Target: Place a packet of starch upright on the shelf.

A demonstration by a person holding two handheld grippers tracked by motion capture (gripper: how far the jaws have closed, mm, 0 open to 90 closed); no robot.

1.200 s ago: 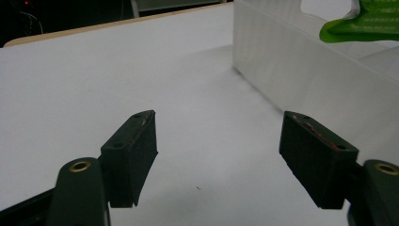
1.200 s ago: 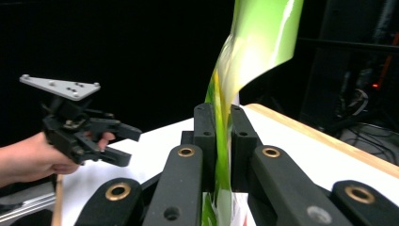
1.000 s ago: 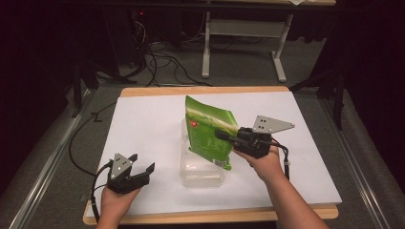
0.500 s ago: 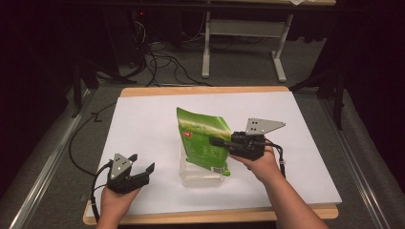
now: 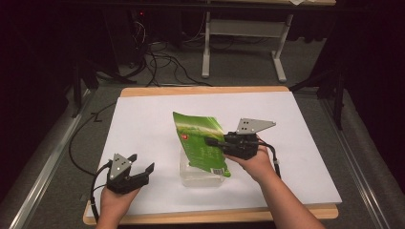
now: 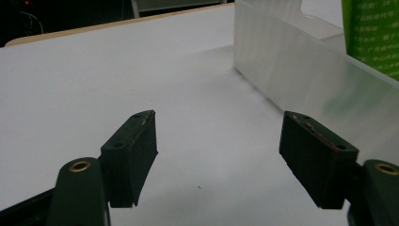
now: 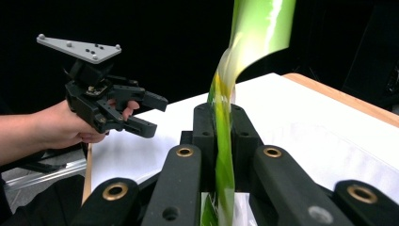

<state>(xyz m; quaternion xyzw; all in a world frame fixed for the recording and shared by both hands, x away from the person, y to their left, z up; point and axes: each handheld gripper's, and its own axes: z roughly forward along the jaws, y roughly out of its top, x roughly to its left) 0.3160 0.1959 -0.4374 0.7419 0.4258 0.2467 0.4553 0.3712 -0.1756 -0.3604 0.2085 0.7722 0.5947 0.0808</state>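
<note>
Covering table (image 5: 143, 124): white sheet. Standing mid-sheet: clear container (image 5: 200, 175). Held tilted above it: green bag (image 5: 200, 143), clamped edge-on between right gripper (image 5: 212, 142) jaws. Resting near front-left edge: left gripper (image 5: 143, 172), jaws spread, empty.

The glossy plastic pouch (image 5: 203, 143) is bright green with a small red mark and a white barcode patch; the frosted clear plastic box (image 5: 200, 175) is colourless; the matte table sheet (image 5: 143, 124) is white.
</note>
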